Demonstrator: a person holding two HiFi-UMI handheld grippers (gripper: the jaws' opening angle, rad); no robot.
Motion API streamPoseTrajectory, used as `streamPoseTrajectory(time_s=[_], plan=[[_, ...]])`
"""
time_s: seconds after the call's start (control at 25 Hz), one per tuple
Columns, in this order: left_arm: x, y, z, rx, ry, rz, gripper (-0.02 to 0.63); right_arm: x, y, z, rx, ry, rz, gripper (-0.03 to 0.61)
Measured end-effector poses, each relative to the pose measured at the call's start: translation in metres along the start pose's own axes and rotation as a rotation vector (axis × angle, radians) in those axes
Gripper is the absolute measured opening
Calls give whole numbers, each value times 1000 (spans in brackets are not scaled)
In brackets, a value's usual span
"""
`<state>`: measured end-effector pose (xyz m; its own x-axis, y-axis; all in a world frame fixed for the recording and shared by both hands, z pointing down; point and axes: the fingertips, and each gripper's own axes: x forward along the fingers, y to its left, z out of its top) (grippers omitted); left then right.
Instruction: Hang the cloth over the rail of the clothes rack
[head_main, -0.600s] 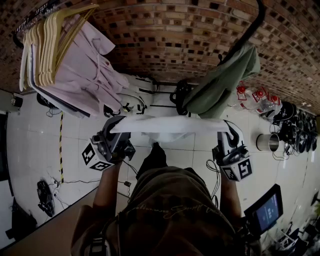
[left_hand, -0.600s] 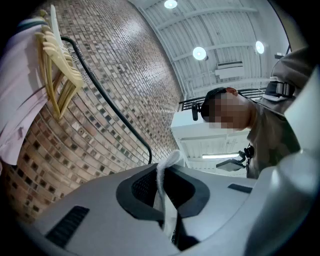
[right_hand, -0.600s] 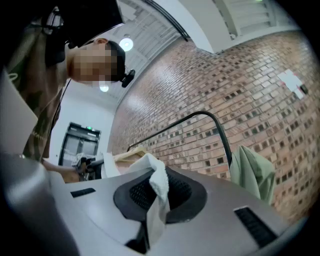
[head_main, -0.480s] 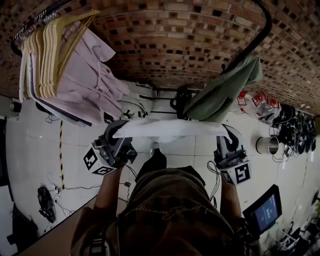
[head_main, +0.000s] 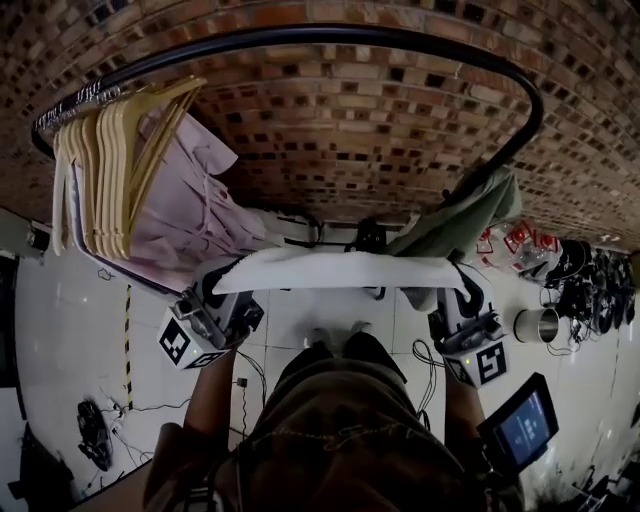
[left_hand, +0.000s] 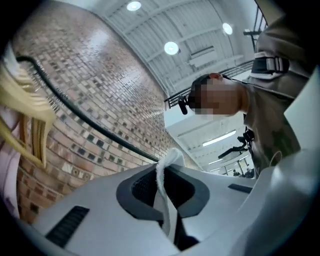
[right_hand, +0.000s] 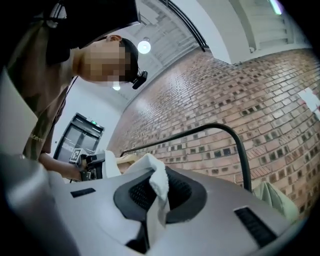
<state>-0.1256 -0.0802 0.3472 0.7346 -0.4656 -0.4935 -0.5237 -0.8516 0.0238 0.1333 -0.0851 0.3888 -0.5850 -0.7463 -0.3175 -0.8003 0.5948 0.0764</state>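
The left gripper (head_main: 224, 279) and right gripper (head_main: 462, 291) each pinch one end of the white terry cloth (head_main: 340, 270), stretched level below the black curved metal rail (head_main: 330, 35), where such thin corner bites could slip during the lift, or the cloth could snag the hanging green garment (head_main: 455, 225).

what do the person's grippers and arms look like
The left gripper and right gripper match: smooth pale grey shells, curved black jaw edges, dark mesh-textured pads, and a cube with black-and-white square markers at the rear of each. The forearms are bare, and the person wears an olive-brown top with faint script lettering.
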Motion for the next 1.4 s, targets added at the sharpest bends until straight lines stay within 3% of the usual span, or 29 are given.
streamPoseTrajectory(time_s=[0.08,0.28,0.48,0.6,0.72,0.84,0.96,1.12,1.24,1.4], plan=[[12,6,9,16,-19,10,14,13,-13,15,-7,-26,24,15],[27,27,44,-144,-164,-27,14,42,-28,62,-67,-115,88,15],[53,48,85,-48,-160,-41,14,73,-35,109,-94,-188,76,15],[77,47,117,19,-185,-105,14,87,-48,134,-116,-208,75,15],[99,50,154,46,-243,-185,14,108,-57,168,-189,-252,110,15],[119,73,188,42,-269,-189,14,137,-64,199,-238,-283,143,15],[145,105,213,69,-248,-166,14,168,-76,232,-255,-308,160,15],[186,154,218,144,-139,-88,14,209,-107,244,-306,-272,133,15],[210,178,218,261,-53,18,14,237,-128,241,-331,-214,88,15],[240,175,216,380,2,50,14,261,-138,248,-341,-198,52,15]])
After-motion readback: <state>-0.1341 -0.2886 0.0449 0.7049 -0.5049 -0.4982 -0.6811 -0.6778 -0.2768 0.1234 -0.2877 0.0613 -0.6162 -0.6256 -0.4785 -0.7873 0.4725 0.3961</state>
